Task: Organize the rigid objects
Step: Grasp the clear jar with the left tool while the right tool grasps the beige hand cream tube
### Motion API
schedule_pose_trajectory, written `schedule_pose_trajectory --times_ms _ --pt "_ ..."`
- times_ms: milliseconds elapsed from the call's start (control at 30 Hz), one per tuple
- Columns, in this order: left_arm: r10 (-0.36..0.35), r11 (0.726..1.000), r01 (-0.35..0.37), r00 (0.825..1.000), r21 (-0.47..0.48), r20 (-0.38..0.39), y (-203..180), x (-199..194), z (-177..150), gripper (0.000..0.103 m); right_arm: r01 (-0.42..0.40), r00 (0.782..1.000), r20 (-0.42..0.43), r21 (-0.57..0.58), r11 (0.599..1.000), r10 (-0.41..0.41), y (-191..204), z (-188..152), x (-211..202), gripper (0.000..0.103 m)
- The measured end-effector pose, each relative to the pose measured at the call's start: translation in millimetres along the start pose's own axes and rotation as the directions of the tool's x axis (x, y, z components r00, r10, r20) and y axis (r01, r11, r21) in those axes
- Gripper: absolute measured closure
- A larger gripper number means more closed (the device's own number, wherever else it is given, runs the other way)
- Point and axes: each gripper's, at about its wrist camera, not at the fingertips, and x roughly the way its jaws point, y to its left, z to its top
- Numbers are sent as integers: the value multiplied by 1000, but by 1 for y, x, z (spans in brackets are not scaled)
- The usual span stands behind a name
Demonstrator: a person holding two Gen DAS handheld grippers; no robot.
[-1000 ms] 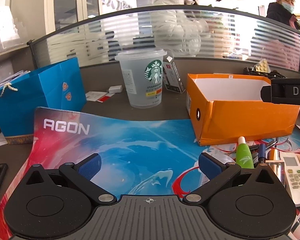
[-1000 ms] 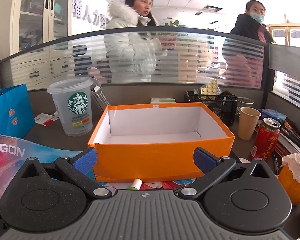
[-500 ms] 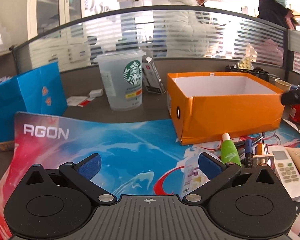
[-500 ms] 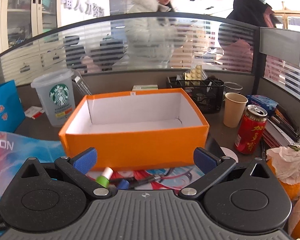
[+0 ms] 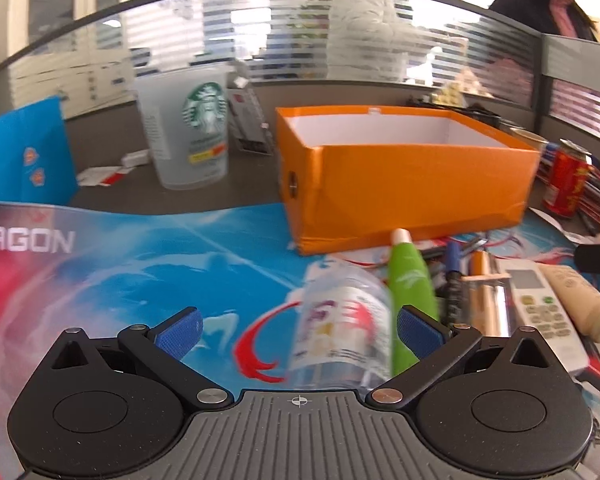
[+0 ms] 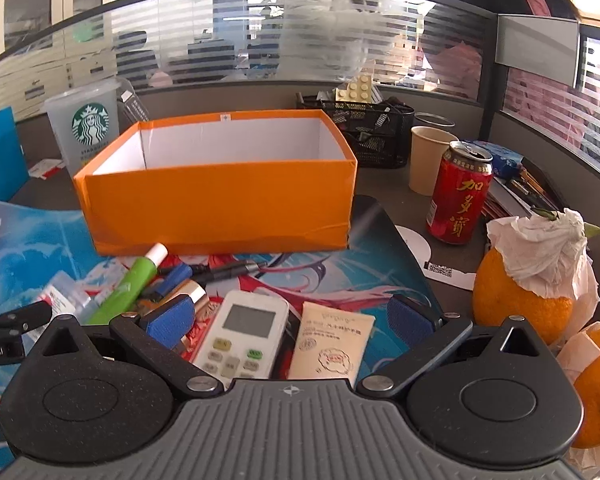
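With both grippers spread and empty, the left gripper (image 5: 298,330) sits nearest the blurred, probably clear bottle (image 5: 342,328), lying near-to-far between its fingers, while the orange box (image 5: 404,184) waits farther ahead.

Left gripper (image 5: 298,330): shifted rightward along the desk mat; clear labelled bottle (image 5: 342,324), formerly out of sight, now lies between its spread fingers, green tube (image 5: 410,280) just beside

Right gripper (image 6: 290,318): drawn back and tipped downward from the orange box (image 6: 220,200); white remote control (image 6: 246,338) and beige sachet (image 6: 332,346), unseen a second ago, now sit between its wide-set fingers
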Motion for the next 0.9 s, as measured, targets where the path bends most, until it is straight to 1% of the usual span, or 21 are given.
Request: schedule_pose_trajectory --times_ms 167,333,467,533,700,833,900 --pt "-38 999 38 999 23 0 -8 4 -2 0 37 999 -19 -17 999 -38 -14 -11 5 0" --pt "-47 998 47 999 47 -4 -14 9 -5 0 25 999 -45 5 1000 -24 -25 -20 14 0" --pt "-62 997 63 998 52 -18 -16 15 -9 0 17 999 -34 6 1000 -17 -26 -24 18 0" --pt "-70 997 71 997 42 -10 -14 17 -9 0 13 1000 -29 11 1000 -13 -26 -24 19 0" --pt "-75 997 76 997 18 -32 -9 27 -6 0 4 999 -42 20 1000 -4 -26 -24 25 0" --pt "-98 995 98 995 -3 -36 -4 30 -7 1 13 999 -41 18 1000 -12 -27 -24 26 0" --pt "-94 996 94 995 -7 -30 -1 30 -6 1 20 999 -35 18 1000 -19 -27 -23 26 0"
